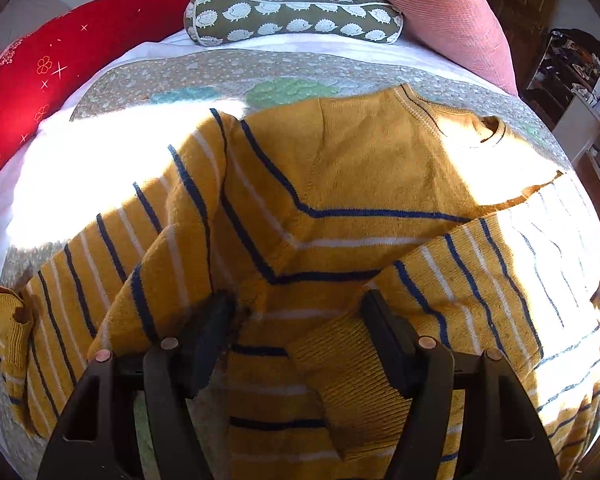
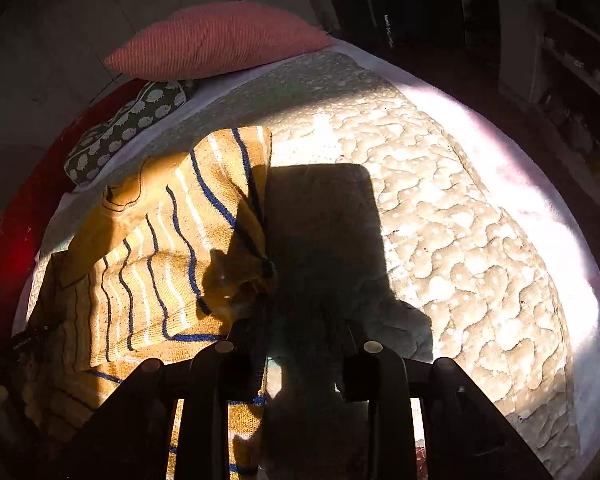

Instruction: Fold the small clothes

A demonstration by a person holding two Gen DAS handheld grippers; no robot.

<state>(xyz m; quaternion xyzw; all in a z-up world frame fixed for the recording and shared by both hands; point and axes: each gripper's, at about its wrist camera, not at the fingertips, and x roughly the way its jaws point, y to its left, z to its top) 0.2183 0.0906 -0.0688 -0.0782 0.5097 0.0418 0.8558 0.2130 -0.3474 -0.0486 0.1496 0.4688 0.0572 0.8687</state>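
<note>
Nearest the lens, left gripper [image 1: 296, 320] low over a mustard striped sweater [image 1: 340, 168], fingers spread apart, ribbed cuff [image 1: 340, 372] of a folded-in sleeve lying between them, not pinched; probably just laid there to narrow the garment. Sweater spread flat on a quilted bed cover [image 1: 220, 68], neck toward the hedgehog-print bolster [image 1: 292, 14], red blanket [image 1: 40, 68] on the left, pink cushion [image 1: 440, 12] on the right. Other sleeve stretched out left, not yet folded. Further right, right gripper [image 2: 300, 328] held low and level at the sweater's edge, deep in its own shadow; jaws look parted with nothing between, though hard to tell for sure.
</note>
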